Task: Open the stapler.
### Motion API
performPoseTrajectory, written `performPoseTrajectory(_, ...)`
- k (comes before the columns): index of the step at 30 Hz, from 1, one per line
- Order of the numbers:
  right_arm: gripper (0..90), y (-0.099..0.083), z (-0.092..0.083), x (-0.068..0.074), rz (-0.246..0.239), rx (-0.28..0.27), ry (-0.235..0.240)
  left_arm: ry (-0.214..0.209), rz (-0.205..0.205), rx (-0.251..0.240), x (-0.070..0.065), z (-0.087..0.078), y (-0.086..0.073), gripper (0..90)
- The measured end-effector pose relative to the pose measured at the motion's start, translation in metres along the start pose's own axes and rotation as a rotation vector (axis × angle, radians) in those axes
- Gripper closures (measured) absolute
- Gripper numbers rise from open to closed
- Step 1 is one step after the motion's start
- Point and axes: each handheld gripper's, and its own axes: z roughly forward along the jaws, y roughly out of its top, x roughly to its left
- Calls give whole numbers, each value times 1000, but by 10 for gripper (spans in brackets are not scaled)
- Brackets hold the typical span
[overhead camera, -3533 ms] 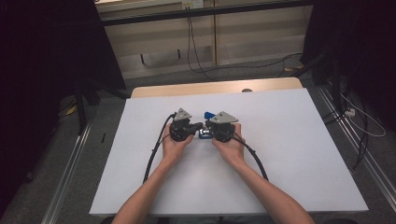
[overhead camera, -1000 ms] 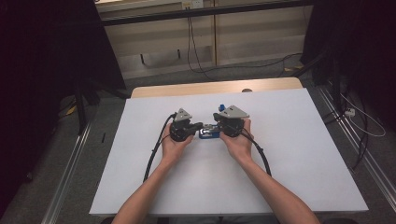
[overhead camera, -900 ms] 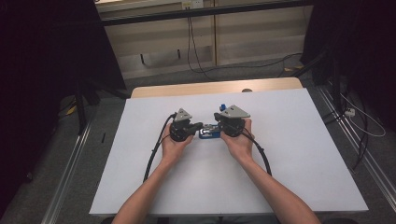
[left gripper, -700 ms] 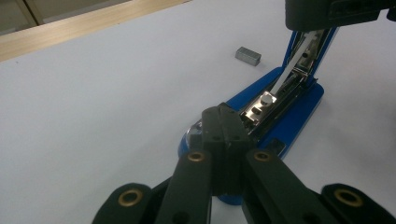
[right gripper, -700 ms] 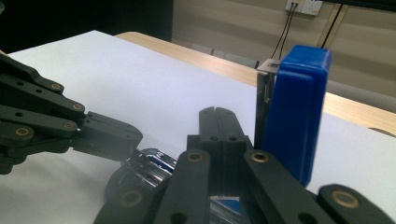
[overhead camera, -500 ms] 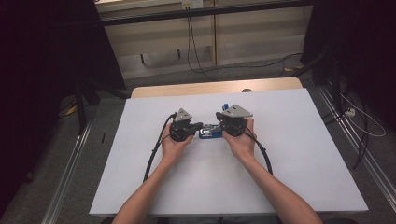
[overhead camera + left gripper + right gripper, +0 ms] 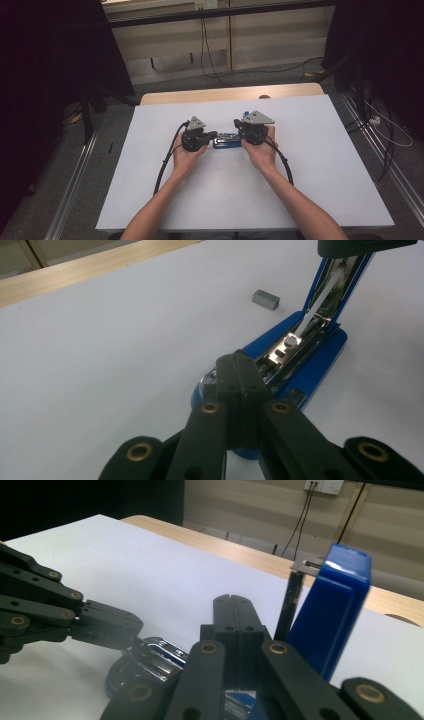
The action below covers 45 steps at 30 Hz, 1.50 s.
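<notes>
The stapler's (image 7: 295, 365) lid (image 7: 330, 605) is now standing swung up, lifted beside the closed right gripper (image 7: 235, 615). The left gripper (image 7: 240, 380), jaws closed, is pinning the stapler's front at table (image 7: 310, 195) centre. Staples (image 7: 265, 298) are lying just beyond, probably for loading next.

Looks like a lab or test room to me, not a home. I see a white-topped table (image 7: 320, 165) w/ a wood edge, dark curtains (image 7: 45, 75) on both sides, grey carpet (image 7: 122, 112), cables (image 7: 210, 55) hanging from a wall socket (image 7: 324, 486), metal floor rails (image 7: 75, 192) alongside.
</notes>
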Motion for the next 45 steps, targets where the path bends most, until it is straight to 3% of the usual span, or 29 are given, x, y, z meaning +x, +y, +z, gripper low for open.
performPoseTrajectory(45, 900, -8, -25, -36, 34, 5, -36, -2, -4, -1, 0, 0, 0, 900)
